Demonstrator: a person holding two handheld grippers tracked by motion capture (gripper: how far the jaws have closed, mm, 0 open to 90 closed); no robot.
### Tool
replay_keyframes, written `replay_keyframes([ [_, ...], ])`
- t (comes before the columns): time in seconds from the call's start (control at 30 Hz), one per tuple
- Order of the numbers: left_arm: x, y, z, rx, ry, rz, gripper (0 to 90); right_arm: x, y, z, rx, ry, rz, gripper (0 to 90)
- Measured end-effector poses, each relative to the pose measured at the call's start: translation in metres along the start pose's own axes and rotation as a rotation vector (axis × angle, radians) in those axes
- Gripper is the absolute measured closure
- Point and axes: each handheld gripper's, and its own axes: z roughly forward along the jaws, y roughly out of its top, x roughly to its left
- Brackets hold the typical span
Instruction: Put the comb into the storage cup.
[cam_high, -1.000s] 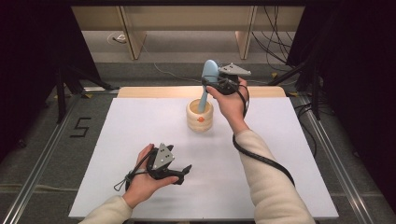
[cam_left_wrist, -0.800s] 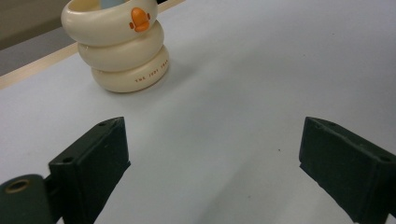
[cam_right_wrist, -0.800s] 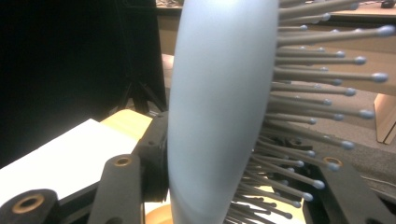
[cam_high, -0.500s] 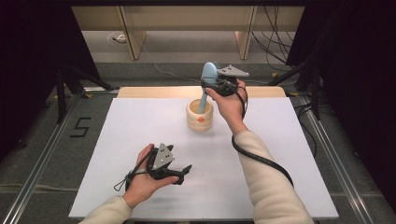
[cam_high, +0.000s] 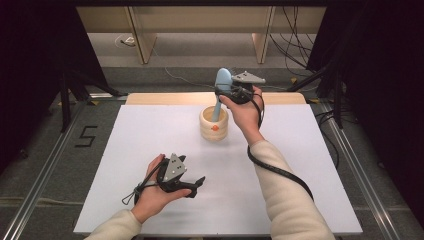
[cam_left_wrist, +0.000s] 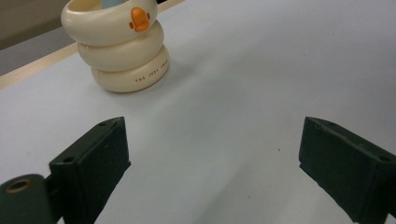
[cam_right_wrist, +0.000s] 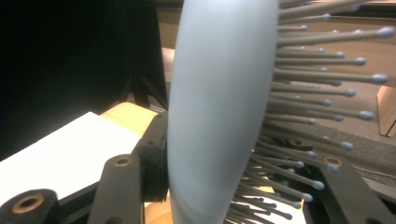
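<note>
Blue hairbrush (cam_high: 222, 85) sits clamped between the right gripper's (cam_high: 231, 93) jaws, handle in the cream holder (cam_high: 214, 125); left gripper's (cam_high: 192, 184) jaws apart

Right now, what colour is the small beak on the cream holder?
Orange beak on the cream holder; clearest in the left gripper view.

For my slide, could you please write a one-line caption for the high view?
Right gripper holds a blue hairbrush upright in a cream ringed cup; left gripper rests open on the white table.
</note>
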Motion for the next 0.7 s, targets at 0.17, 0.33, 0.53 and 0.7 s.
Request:
replay_keyframes([
  [0.17,0.0002,-0.0001,0.0,0.0,0.001,-0.001,7.9,0.0,-0.0019,0.0014,0.005,-0.002,0.003,49.8],
  [0.33,0.0,0.0,0.0,0.0,0.0,0.001,7.9,0.0001,-0.0047,0.0031,0.011,0.002,0.008,49.7],
  [0.53,0.0,0.0,0.0001,-0.002,0.0,-0.002,7.9,0.0006,-0.0066,0.0048,0.014,-0.001,0.004,49.7],
  [0.7,0.0,0.0,0.0001,0.0,0.0,0.0,7.9,0.0019,-0.0087,0.0059,0.019,-0.002,0.002,49.6],
])
